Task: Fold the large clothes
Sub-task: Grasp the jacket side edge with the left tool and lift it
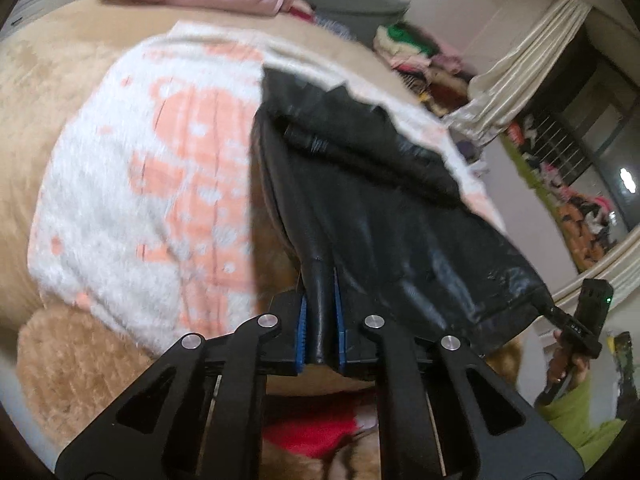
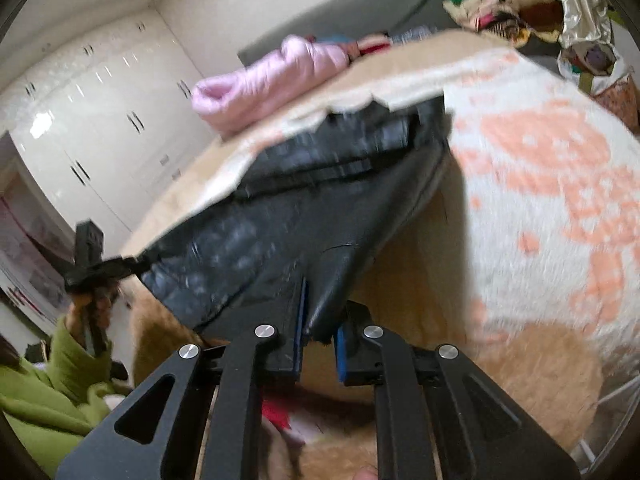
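Observation:
A black leather garment [image 1: 380, 208] hangs stretched between both grippers, lifted off the bed at its near edge while its far end lies on the blanket. My left gripper [image 1: 320, 320] is shut on a fold of its hem, the blue pads pressing the leather. In the right wrist view my right gripper [image 2: 320, 328] is shut on the other corner of the same garment [image 2: 280, 200]. Each gripper also shows in the other's view: the right gripper [image 1: 554, 310] at the far right, the left gripper [image 2: 128, 260] at the far left, each pinching a corner.
A white fleece blanket with an orange pattern [image 1: 140, 200] lies over the tan plush bed cover [image 1: 60, 80]. A pink padded jacket [image 2: 272, 76] lies at the head of the bed, a clothes pile [image 2: 500, 0] beyond it. White wardrobes [image 2: 100, 100] stand left. A red cloth [image 1: 312, 436] lies below.

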`<action>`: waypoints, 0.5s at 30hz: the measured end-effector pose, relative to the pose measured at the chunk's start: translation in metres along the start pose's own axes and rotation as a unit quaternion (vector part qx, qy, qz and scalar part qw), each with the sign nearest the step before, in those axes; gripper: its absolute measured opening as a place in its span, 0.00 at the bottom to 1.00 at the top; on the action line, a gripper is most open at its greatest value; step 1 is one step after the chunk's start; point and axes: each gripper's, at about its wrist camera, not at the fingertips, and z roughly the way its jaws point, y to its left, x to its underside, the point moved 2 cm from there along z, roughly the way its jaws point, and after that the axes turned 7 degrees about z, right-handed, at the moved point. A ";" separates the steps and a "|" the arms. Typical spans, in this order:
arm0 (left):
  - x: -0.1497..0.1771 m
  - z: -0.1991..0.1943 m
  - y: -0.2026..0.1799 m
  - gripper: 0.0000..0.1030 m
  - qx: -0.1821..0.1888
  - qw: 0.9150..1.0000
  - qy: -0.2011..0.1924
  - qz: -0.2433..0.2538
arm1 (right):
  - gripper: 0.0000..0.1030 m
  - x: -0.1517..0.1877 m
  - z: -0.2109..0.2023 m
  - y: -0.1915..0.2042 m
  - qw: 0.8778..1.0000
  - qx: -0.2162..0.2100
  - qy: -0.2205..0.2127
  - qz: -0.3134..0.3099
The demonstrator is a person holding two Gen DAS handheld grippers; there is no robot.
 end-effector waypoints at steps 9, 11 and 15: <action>-0.075 -0.010 -0.011 0.04 0.022 0.997 -0.069 0.009 | 0.10 -0.075 -0.006 0.012 0.995 -0.029 -0.089 0.016; -0.088 -0.005 -0.012 0.04 0.025 0.997 -0.077 0.007 | 0.10 -0.091 -0.002 0.014 0.994 -0.031 -0.100 0.019; -0.117 0.007 -0.009 0.04 0.029 0.995 -0.092 -0.004 | 0.10 -0.119 0.004 0.016 0.992 -0.018 -0.122 0.022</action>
